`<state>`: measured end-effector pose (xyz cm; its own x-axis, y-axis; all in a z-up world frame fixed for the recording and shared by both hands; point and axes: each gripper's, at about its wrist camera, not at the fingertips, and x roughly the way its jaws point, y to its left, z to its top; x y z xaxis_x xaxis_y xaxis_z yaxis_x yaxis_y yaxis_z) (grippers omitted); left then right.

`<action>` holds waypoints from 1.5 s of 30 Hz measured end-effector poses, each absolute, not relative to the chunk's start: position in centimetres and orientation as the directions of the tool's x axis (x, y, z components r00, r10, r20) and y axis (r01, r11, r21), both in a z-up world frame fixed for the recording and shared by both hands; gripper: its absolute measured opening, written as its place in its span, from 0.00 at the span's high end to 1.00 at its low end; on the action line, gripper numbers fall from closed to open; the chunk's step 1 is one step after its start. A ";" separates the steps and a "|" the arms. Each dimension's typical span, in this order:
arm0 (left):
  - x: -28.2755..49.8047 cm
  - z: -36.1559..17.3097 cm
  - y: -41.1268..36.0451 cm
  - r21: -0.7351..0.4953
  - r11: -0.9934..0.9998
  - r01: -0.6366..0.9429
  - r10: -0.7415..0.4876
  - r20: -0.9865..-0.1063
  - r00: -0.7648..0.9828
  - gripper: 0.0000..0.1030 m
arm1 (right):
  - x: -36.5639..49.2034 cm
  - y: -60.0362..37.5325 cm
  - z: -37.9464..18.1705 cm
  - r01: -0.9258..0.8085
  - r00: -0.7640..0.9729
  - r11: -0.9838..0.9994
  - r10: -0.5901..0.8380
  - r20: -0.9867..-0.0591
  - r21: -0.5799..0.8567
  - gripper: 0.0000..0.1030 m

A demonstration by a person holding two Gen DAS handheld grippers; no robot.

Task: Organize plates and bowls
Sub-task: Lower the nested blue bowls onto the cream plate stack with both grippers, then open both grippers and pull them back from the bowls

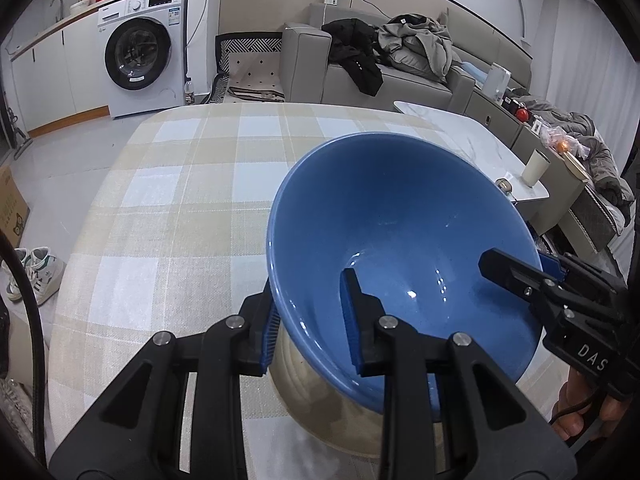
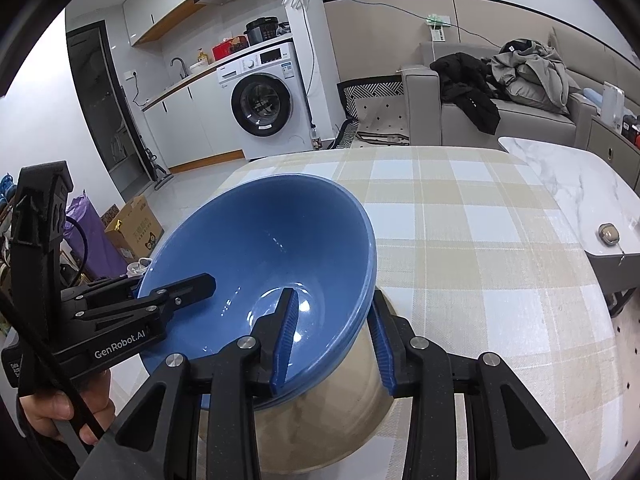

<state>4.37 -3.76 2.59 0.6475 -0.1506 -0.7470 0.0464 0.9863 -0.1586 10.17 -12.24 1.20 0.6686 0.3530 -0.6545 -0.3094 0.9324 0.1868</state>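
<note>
Bowl: a blue bowl (image 1: 400,240) with a cream outside, glossy inside and with nothing in it; only light glints show on its bottom.
Stack: in the right wrist view the rim shows doubled blue edges, so it looks like more than one bowl nested; how many cannot be told.
Place: over the checked tablecloth (image 1: 180,208), near the table's front; whether its base touches the cloth cannot be told.
Left gripper (image 1: 310,328): jaws pinch the bowl's rim, one blue pad inside, the other outside against the wall.
Right gripper (image 2: 334,344): pinches the opposite side of the rim the same way, one pad inside, one outside.
Hands: a hand (image 2: 60,408) holds the left gripper's handle.
Side table: marble top (image 2: 580,184) beside the cloth, carrying a cream cup (image 1: 536,168).
</note>
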 end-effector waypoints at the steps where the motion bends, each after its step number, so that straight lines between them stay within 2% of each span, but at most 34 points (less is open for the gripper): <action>1: 4.5 2.5 -3.7 -0.161 0.986 0.045 -0.152 -0.747 0.647 0.77 | 10.2 -12.2 1.2 -0.310 0.669 0.932 0.353 -0.654 0.187 0.65; 20: 5.4 2.2 -3.8 -0.168 0.984 0.050 -0.160 -0.746 0.647 0.75 | 10.6 -12.5 1.3 -0.323 0.662 0.929 0.360 -0.658 0.182 0.63; 23: 5.5 2.2 -4.0 -0.157 0.986 0.055 -0.155 -0.744 0.651 0.71 | 10.7 -12.5 1.2 -0.324 0.660 0.929 0.358 -0.660 0.179 0.63; 26: 5.2 2.4 -4.3 -0.143 0.988 0.058 -0.145 -0.735 0.662 0.60 | 10.7 -12.6 1.2 -0.326 0.663 0.927 0.363 -0.654 0.183 0.52; 28: 5.1 2.7 -4.3 -0.157 0.985 0.069 -0.162 -0.722 0.672 0.43 | 10.6 -12.7 1.2 -0.328 0.669 0.927 0.365 -0.647 0.183 0.50; 29: 5.0 3.0 -4.2 -0.170 0.983 0.075 -0.174 -0.709 0.683 0.41 | 10.7 -12.8 1.3 -0.325 0.671 0.928 0.362 -0.648 0.182 0.48; 31: 4.6 3.3 -4.0 -0.168 0.982 0.085 -0.179 -0.702 0.689 0.27 | 10.7 -13.0 1.4 -0.325 0.670 0.926 0.367 -0.645 0.190 0.37; 35: 3.8 3.5 -3.7 -0.163 0.982 0.095 -0.183 -0.695 0.695 0.20 | 10.2 -13.5 1.9 -0.350 0.676 0.914 0.398 -0.620 0.206 0.27; 37: 3.3 3.6 -3.5 -0.172 0.981 0.094 -0.188 -0.690 0.699 0.17 | 10.0 -13.7 2.2 -0.363 0.680 0.909 0.410 -0.609 0.206 0.17; 38: 3.0 3.7 -3.3 -0.174 0.980 0.095 -0.190 -0.688 0.701 0.15 | 9.8 -13.8 2.3 -0.373 0.680 0.904 0.420 -0.601 0.209 0.17; 41: 1.9 3.9 -3.0 -0.173 0.981 0.093 -0.186 -0.670 0.719 0.01 | 9.4 -13.8 2.7 -0.403 0.681 0.892 0.442 -0.584 0.204 0.12; 42: 1.6 4.0 -2.9 -0.172 0.980 0.098 -0.189 -0.661 0.726 0.01 | 9.2 -13.8 2.8 -0.407 0.686 0.891 0.442 -0.578 0.199 0.05; 43: 1.3 4.1 -2.8 -0.170 0.980 0.102 -0.190 -0.656 0.730 0.01 | 9.1 -13.9 3.0 -0.410 0.693 0.892 0.441 -0.571 0.191 0.02; 45: 0.6 4.3 -2.7 -0.163 0.982 0.100 -0.182 -0.644 0.743 0.01 | 8.7 -14.0 3.3 -0.428 0.703 0.885 0.454 -0.547 0.184 0.01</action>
<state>0.64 -2.65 4.30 0.7431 -0.1823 -0.6439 0.0997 0.9816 -0.1628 8.69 -14.01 3.27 0.7033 0.4537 -0.5472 -0.4276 0.8850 0.1842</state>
